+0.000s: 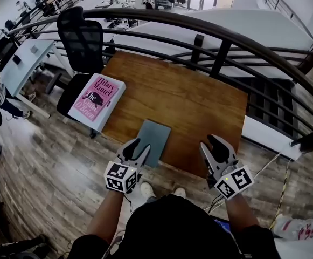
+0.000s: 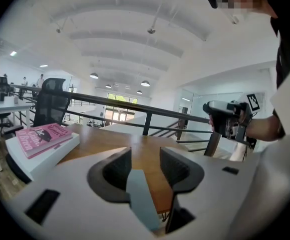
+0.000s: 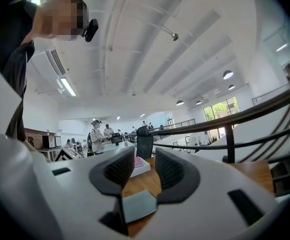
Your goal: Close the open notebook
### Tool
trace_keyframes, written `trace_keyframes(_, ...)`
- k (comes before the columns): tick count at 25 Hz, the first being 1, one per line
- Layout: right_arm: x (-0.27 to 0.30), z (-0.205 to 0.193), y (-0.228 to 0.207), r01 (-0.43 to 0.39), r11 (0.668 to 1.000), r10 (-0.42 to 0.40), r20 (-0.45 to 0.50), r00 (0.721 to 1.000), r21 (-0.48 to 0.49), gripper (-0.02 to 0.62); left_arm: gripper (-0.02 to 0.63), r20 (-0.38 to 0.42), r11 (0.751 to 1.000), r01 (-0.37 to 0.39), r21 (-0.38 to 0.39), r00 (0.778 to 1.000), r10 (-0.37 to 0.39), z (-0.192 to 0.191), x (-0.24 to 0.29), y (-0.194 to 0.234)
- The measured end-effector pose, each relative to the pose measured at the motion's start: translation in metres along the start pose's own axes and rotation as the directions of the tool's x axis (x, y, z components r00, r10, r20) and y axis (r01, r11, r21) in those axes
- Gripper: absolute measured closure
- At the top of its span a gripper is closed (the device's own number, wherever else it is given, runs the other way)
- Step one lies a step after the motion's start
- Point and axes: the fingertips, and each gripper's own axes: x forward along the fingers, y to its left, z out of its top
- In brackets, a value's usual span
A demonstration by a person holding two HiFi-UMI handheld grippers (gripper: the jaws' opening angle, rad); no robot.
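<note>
The notebook (image 1: pixel 153 139) lies flat on the wooden table (image 1: pixel 194 99) with its plain grey cover facing up and no pages showing, so it looks closed to me. The closing step seems finished, and this reads as the let-go.

Your left gripper (image 1: pixel 140 144) hangs at the notebook's near left corner, just above it. Its jaws stand a moderate way apart with nothing pinched. In the left gripper view the grey cover runs under the gap, below the pads, not between them.

Your right gripper (image 1: pixel 216 142) is off to the right of the notebook, apart from it, over the near edge of the table. Its jaws are set narrower but parted, and you hold nothing there either. Through that gap you see bare wood, a patch of grey cover low down, and the pink book (image 1: pixel 94 97) far beyond.

That pink book sits well ahead and to the left of your left gripper, at the table's far left corner, clear of the job. The railing (image 1: pixel 215 42) runs past the far side of the table.

What next? I'd say very little. Check that the cover lies level with no corner lifted. If it springs up, press it down with your left jaws, which are closest. Otherwise draw both grippers back towards you, lifting the left one clear so it doesn't drag the cover open.
</note>
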Motion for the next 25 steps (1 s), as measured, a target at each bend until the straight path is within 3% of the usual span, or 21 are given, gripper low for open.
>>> trace_keyframes(9, 0.010, 0.036, 0.003, 0.001, 0.999, 0.003, 0.074, 0.997, -0.052, 0.479, 0.430, 0.133, 0.999, -0.029, 0.020, 0.991, 0.026, 0.063, -0.022, 0.005)
trace_keyframes(12, 0.012, 0.042, 0.003, 0.010, 0.997, -0.004, 0.091, 0.996, -0.070, 0.525, 0.476, 0.207, 0.997, -0.072, 0.026, 0.976, 0.065, 0.081, -0.042, 0.008)
trace_keyframes(14, 0.010, 0.045, 0.003, 0.016, 0.996, -0.008, 0.097, 0.995, -0.084, 0.595, 0.524, 0.252, 0.994, -0.108, 0.034, 0.963, 0.096, 0.090, -0.058, 0.009)
trace_keyframes(16, 0.009, 0.047, 0.004, 0.011, 0.995, -0.002, 0.095, 0.995, -0.098, 0.601, 0.545, 0.288, 0.991, -0.134, 0.028, 0.950, 0.121, 0.097, -0.071, 0.012)
trace_keyframes(25, 0.016, 0.045, 0.006, -0.038, 0.997, 0.045, 0.091, 0.995, -0.070, 0.601, 0.560, 0.328, 0.982, -0.188, -0.012, 0.927, 0.182, 0.099, -0.091, 0.026)
